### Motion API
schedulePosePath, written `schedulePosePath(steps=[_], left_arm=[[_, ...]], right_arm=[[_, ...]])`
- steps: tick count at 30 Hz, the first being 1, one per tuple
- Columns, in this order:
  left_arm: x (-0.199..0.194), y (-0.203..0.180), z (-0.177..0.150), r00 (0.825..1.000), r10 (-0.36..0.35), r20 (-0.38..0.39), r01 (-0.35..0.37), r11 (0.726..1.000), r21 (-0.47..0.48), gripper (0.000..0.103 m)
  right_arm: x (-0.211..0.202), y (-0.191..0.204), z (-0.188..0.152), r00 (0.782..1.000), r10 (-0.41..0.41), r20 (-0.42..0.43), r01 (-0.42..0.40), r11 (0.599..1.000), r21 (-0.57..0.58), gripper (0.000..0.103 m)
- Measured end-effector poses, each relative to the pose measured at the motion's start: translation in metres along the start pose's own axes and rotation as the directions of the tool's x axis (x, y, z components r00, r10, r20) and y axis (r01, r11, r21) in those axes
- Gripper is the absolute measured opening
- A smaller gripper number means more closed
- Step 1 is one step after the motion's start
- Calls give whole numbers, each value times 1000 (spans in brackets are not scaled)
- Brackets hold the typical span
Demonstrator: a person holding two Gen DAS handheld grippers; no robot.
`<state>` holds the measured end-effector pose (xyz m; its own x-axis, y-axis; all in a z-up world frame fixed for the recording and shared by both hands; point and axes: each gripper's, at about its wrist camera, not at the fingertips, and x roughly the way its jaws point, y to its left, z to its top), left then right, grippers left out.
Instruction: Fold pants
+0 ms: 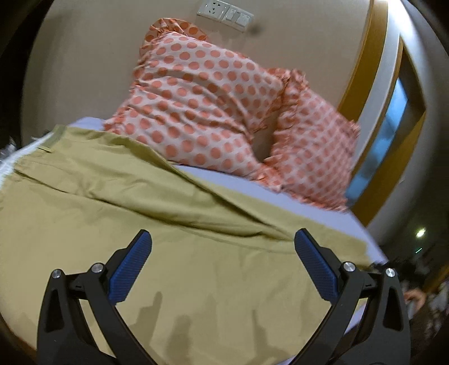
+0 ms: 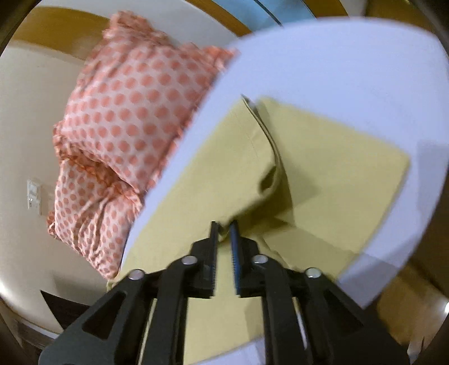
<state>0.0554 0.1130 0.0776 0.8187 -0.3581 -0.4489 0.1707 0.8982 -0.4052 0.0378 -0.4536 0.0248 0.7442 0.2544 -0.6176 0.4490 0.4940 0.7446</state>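
Khaki pants (image 1: 140, 202) lie spread on a bed with a pale lavender sheet (image 1: 252, 185). My left gripper (image 1: 223, 238) is open and empty, its blue pads wide apart just above the cloth. In the right wrist view the pants (image 2: 322, 168) lie with one part doubled over the other. My right gripper (image 2: 224, 227) is nearly closed, its pads pinching a raised fold of the pants near the middle. The sheet (image 2: 336, 70) shows around the pants.
Two pink polka-dot pillows (image 1: 202, 106) lean against the beige wall at the head of the bed, also in the right wrist view (image 2: 126, 112). A wall socket plate (image 1: 224, 14) sits above them. The bed edge (image 1: 373, 247) drops off at the right.
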Motion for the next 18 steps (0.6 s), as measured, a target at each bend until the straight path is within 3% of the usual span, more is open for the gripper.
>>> schedulePosePath(steps=[3,11,12,13,16,18], left_arm=[[7,14,7,999,-9,-47,6,997,-70,101],[16,55,31,998,42,-44,-51,977,-207,101],[19,58,35,998,44,-48,-54,975,-214,101],[26,61,43,997,47,-53,-58,974,-219,101],[47,70,65,995,69,-69,-83,971,-224,100],[66,79,80,994,71,-89,-91,964,-249,100]], right_arm=[[3,-1,0,1000,7,6,-7,1000,6,46],[9,2,2,1000,1,1,-1,1000,16,47],[12,2,5,1000,3,15,-4,1000,14,40],[16,4,7,1000,5,24,-5,1000,5,5],[27,3,14,997,73,36,-72,997,-10,2],[13,0,17,983,157,100,-157,988,-8,2]])
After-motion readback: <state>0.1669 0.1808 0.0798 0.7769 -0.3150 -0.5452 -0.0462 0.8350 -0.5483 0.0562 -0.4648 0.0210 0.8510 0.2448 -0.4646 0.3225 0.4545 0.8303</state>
